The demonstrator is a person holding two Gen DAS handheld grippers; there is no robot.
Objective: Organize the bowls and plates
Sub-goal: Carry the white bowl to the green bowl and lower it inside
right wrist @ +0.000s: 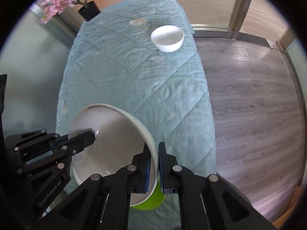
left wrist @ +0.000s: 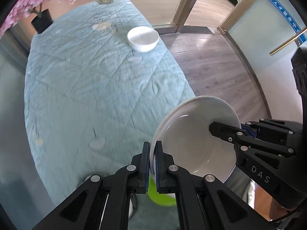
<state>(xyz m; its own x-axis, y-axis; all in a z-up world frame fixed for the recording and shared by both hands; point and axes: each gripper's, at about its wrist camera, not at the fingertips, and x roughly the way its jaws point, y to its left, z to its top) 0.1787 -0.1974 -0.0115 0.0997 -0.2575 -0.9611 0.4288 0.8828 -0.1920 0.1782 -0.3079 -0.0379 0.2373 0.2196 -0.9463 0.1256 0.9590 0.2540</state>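
Soft even daylight, motion blur on the tablecloth, strong fisheye bending, dark vignetted corners.

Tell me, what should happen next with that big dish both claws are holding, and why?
Probably carry it forward toward the white bowl at the cloth's far right. The left gripper and right gripper each pinch an opposite rim of the big dish, lifted above something green.

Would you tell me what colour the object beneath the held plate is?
Bright lime green, clearest in the right wrist view.

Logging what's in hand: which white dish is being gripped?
The large bowl, pinched by the left gripper and right gripper; the small bowl sits untouched.
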